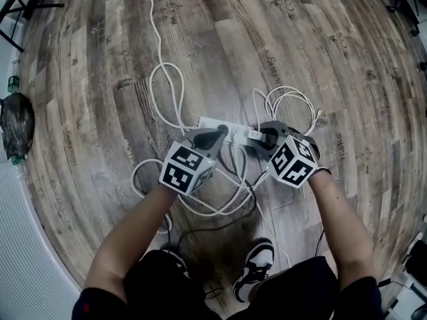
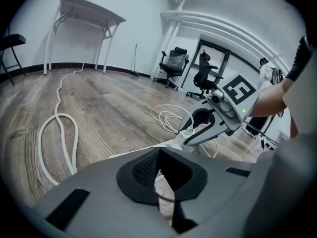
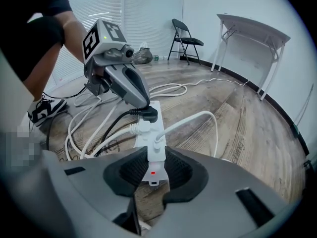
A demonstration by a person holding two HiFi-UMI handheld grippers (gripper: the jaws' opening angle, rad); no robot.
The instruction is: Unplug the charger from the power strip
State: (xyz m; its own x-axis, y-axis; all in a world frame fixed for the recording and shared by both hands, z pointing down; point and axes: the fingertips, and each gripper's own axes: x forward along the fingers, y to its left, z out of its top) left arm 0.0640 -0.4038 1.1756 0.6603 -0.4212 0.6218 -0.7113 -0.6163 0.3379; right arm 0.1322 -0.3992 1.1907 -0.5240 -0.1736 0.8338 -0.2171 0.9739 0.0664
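Observation:
A white power strip (image 1: 235, 135) lies on the wood floor with a black plug (image 3: 144, 114) and a white plug (image 3: 134, 128) in it. At its near end stands the white charger (image 3: 152, 157), with a small red light and a white cable running into it. My right gripper (image 3: 152, 171) straddles the charger, with a pad against each of its sides; the left gripper view shows it (image 2: 194, 129) there too. My left gripper (image 1: 215, 137) rests its tip on the strip's other end by the black plug. Its jaws (image 2: 161, 181) are nearly together, with nothing clearly between them.
Loops of white cable (image 1: 167, 85) and a coil (image 1: 291, 102) lie around the strip, and a black cable (image 1: 220, 220) runs toward the person's shoe (image 1: 257, 265). A dark bag (image 1: 15, 122) sits far left. Office chairs (image 2: 173, 63) and a folding table (image 2: 84, 14) stand by the walls.

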